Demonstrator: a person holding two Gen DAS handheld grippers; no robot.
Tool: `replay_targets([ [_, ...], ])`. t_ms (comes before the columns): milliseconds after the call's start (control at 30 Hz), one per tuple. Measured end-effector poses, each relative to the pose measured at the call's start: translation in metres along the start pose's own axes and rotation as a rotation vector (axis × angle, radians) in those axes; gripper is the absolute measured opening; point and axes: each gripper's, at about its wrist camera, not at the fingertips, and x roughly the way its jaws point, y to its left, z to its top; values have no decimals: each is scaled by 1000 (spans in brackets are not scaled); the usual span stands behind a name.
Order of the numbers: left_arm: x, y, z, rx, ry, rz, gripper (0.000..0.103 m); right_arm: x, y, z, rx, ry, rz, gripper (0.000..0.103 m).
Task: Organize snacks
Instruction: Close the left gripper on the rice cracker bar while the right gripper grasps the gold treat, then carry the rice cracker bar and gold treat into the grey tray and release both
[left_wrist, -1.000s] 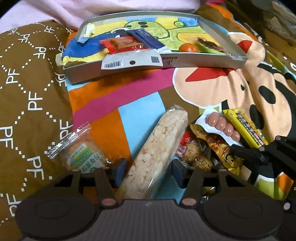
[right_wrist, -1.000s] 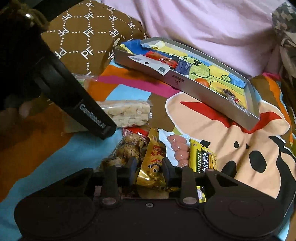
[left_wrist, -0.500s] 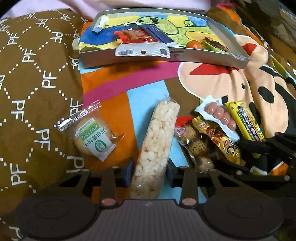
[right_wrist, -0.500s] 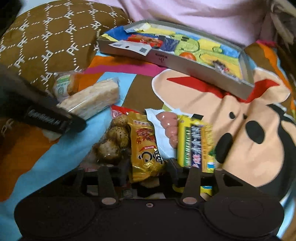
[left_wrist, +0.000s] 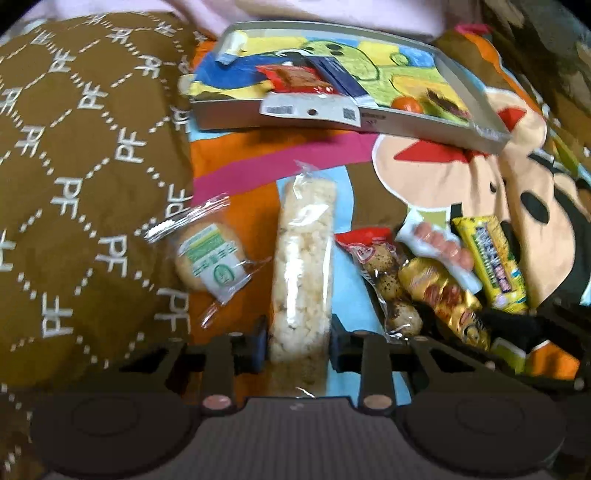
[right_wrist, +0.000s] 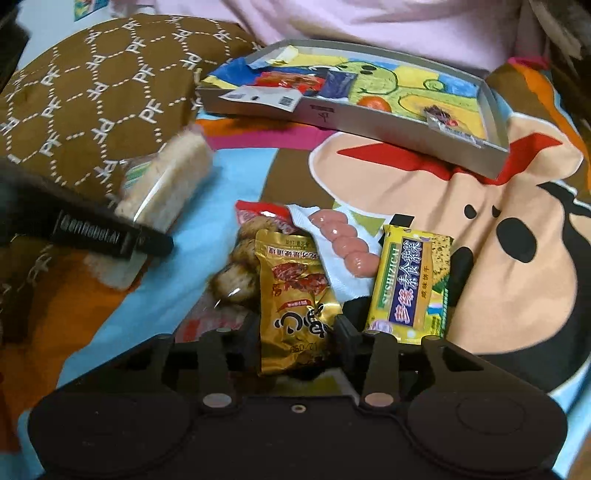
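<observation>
Step in hand, as I judge it: picking snacks off the blanket for the tray. My left gripper (left_wrist: 297, 338) has its fingers narrowed on the near end of the rice bar (left_wrist: 304, 266), pads at both sides; the bar runs straight ahead from the fingers. My right gripper (right_wrist: 299, 332) sits likewise around the gold pouch (right_wrist: 295, 299), fingers close against its lower edges. I cannot tell whether either grip is firm or the item lifted.

Next move calls for lifting both and carrying forward to the tray (left_wrist: 236, 120), well ahead of both fingers.

Tray contents: a red packet (left_wrist: 295, 77), a blue packet (left_wrist: 338, 75), an orange (left_wrist: 406, 105), a dark wrapper (left_wrist: 445, 101).
</observation>
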Motion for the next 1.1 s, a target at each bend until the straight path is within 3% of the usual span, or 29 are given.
replay_targets([
  [33,-3,2,-1,-18,6,-15,33,-7,4,-2,-24,-13,-10,37],
  [67,-6,3,-3,-29,9,-18,33,-14,10,-4,-62,-31,-30,17],
  [167,-12,0,-9,-20,3,4,33,-31,26,-9,-163,-72,-82,16],
  [333,-23,-3,-19,-19,15,11,33,-29,25,-8,-177,-61,-110,16],
  [400,-27,-4,-22,-24,15,9,33,-19,26,-6,-207,-66,-158,20],
  [433,-28,-5,-22,-26,14,12,33,-8,26,-5,-226,-42,-176,32],
  [500,-30,-6,-23,-30,14,15,33,9,24,-7,-233,-1,-179,32],
  [700,-39,-13,-22,-33,-4,4,33,-5,24,-13,-237,-88,-181,18],
  [1100,-77,-37,12,-4,-158,42,33,-80,19,13,-199,-319,-154,17],
])
